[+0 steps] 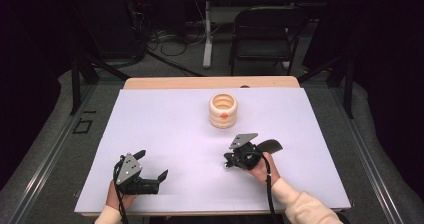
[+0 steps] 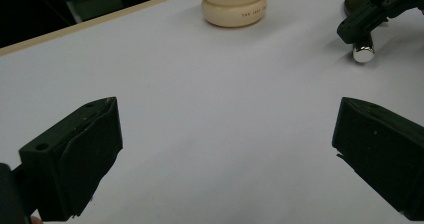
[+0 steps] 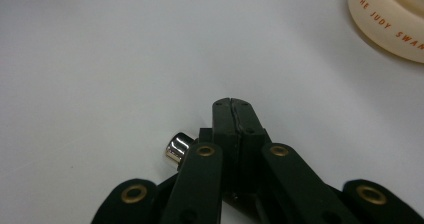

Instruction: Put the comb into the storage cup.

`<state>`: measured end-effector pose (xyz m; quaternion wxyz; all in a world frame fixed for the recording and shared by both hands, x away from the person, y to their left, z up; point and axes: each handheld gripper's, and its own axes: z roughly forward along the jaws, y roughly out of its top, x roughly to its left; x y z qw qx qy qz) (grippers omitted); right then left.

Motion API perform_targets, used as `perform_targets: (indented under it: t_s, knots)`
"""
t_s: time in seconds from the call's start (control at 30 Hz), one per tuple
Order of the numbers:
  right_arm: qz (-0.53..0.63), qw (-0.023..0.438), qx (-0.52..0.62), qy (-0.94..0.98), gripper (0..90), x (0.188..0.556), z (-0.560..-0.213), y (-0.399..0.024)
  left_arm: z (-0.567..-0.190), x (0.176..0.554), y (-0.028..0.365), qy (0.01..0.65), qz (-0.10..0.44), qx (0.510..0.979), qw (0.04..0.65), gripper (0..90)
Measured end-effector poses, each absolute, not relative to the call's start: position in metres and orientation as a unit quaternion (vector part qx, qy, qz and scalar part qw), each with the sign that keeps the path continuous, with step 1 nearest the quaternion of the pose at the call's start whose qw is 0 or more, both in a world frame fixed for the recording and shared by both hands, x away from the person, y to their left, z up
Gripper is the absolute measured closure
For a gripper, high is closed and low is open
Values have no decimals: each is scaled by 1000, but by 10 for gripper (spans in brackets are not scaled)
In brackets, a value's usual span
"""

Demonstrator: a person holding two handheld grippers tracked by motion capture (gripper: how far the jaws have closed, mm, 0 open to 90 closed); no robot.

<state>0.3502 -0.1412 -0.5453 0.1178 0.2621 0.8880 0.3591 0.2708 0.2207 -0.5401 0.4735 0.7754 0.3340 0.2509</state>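
Work looked barely begun. My right tongs were pressed together, tip against tip, with nothing pinched at the tips. A small shiny metal cylinder lay on the white surface just beside them, poking out from under the linkage. From the left gripper view that cylinder sat directly below the black arm of the right tongs. I could not tell whether it touched them or belonged to the dark rounded piece behind my right hand; the view there was too cramped.

My left tongs were spread wide and held nothing, low over the near left part of the surface, well apart from everything else.

The cream ribbed cup stood upright near the far middle of the surface, apart from both tongs. Its mouth faced up, and I saw nothing inside it, as far as the high view let me look.

By my reckoning, nothing had yet been picked up or put anywhere. Opening the right tongs, taking hold of the cylinder and carrying it over were all left to do.
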Motion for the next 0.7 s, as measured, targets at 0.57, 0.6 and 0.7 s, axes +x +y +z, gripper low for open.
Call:
perform_targets:
  t_s: [0.57,0.6,0.7]
  knots:
    - [342,102,266,896,900,342,-544,-150,-540,272,221,336,251,774,475,0]
    - [341,101,268,896,900,342,-544,-150,-540,272,221,336,251,774,475,0]
    - [337,99,270,896,900,340,-544,-152,-540,271,221,336,250,774,475,0]
